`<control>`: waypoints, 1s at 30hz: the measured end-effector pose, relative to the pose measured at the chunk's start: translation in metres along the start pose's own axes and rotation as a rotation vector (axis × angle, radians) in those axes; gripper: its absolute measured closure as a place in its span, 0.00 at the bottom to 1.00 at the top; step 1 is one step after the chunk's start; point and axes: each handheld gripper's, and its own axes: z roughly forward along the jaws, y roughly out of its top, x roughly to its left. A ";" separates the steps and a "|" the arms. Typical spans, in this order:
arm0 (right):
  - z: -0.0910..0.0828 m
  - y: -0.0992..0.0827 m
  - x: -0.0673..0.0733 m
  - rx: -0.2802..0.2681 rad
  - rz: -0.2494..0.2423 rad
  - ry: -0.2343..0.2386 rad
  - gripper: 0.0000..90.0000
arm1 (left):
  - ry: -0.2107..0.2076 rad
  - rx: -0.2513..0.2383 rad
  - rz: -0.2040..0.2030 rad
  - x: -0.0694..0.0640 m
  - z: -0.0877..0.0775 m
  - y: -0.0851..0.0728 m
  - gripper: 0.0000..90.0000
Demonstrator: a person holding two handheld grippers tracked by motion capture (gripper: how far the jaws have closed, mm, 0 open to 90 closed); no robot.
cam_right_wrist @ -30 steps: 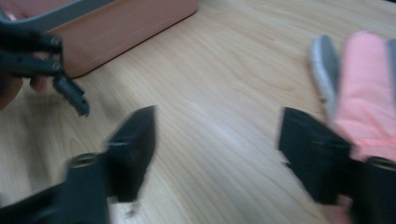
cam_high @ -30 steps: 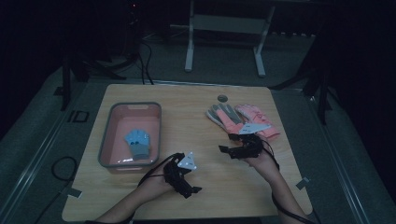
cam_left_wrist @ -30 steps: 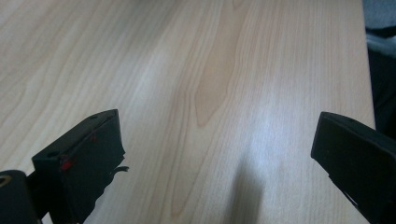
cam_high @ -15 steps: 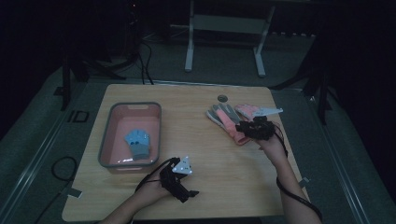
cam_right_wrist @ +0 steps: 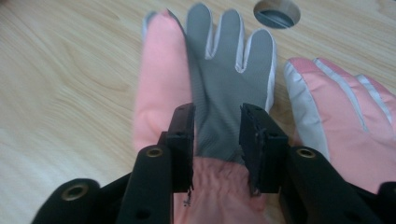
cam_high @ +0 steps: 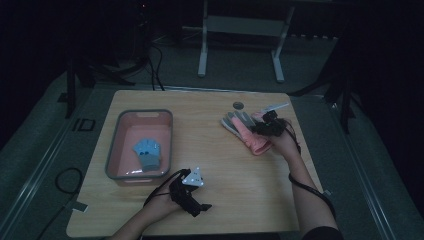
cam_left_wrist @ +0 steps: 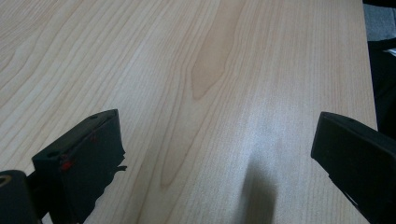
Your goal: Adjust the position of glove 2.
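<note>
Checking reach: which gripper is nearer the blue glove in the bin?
Left. The left gripper sits on the table just off the bin's near right corner, close to the blue glove. The right gripper is across the table at the pink gloves.

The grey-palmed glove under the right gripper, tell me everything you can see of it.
The glove lies flat on the table, palm up, fingers pointing away from the person. Its palm and fingers look like grey grippy fabric edged in white; the thumb side and gathered cuff are pink. The right gripper straddles it near the wrist, jaws close against the palm's sides after closing in. A second glove lies beside it.
</note>
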 end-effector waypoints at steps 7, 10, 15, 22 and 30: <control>0.019 0.004 -0.003 0.105 -0.021 0.006 0.73 | 0.002 0.015 0.008 0.000 0.002 -0.001 0.03; 0.027 0.004 -0.002 0.148 -0.034 0.015 0.75 | 0.009 0.013 0.011 -0.001 0.001 -0.002 0.03; 0.030 0.003 -0.003 0.158 -0.018 0.020 0.81 | 0.008 0.001 0.006 0.000 -0.001 -0.003 0.03; 0.029 0.004 0.002 0.163 0.016 0.028 0.96 | 0.008 0.000 0.005 0.000 -0.001 -0.004 0.03; 0.006 0.004 0.021 0.090 0.167 0.042 0.99 | 0.017 0.000 0.004 0.000 -0.002 -0.006 0.03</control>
